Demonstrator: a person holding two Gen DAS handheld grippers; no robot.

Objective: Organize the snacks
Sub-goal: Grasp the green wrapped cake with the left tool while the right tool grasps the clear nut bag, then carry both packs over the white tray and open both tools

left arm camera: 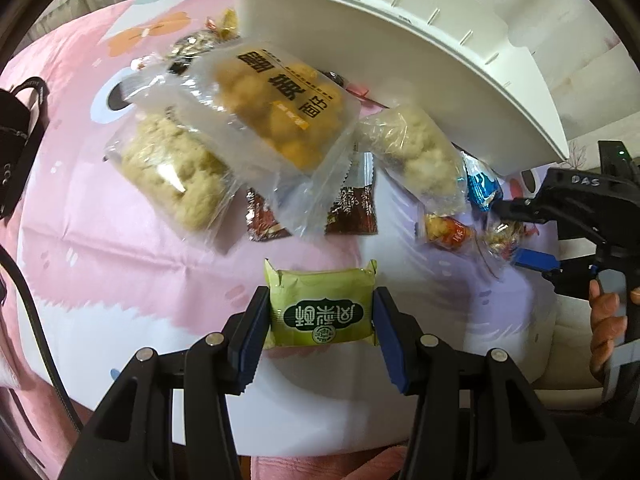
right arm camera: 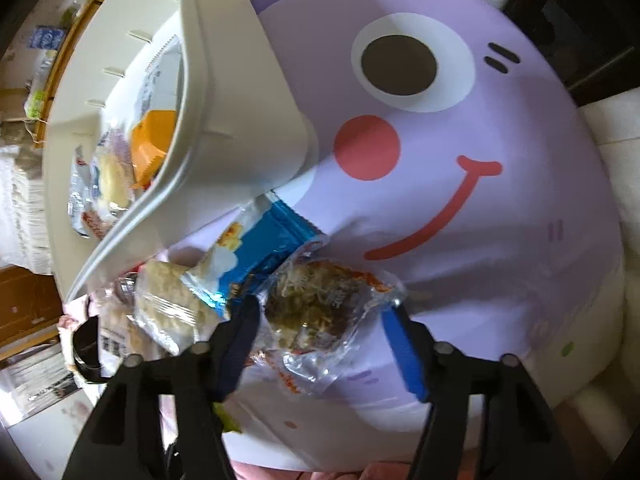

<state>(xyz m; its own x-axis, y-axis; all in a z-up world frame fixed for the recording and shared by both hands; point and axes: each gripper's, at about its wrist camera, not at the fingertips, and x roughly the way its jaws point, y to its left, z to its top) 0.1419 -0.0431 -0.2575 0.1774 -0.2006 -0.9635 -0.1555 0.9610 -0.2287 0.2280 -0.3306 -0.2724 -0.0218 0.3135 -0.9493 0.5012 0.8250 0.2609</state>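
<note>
At the near edge of the cloth (left arm camera: 120, 248), the left gripper (left arm camera: 322, 316) is pinching a green pack (left arm camera: 322, 308) for the white bin (left arm camera: 400, 52), while the right gripper (right arm camera: 324, 320), jaws wide, is straddling a clear wrapped snack (right arm camera: 320, 308), apparently not yet gripping.

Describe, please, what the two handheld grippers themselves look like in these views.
Both the left gripper and right gripper are black plastic linkages with round silver pins and flat blue finger pads. The right gripper's body carries pale "DAS" lettering and a small green light.
</note>
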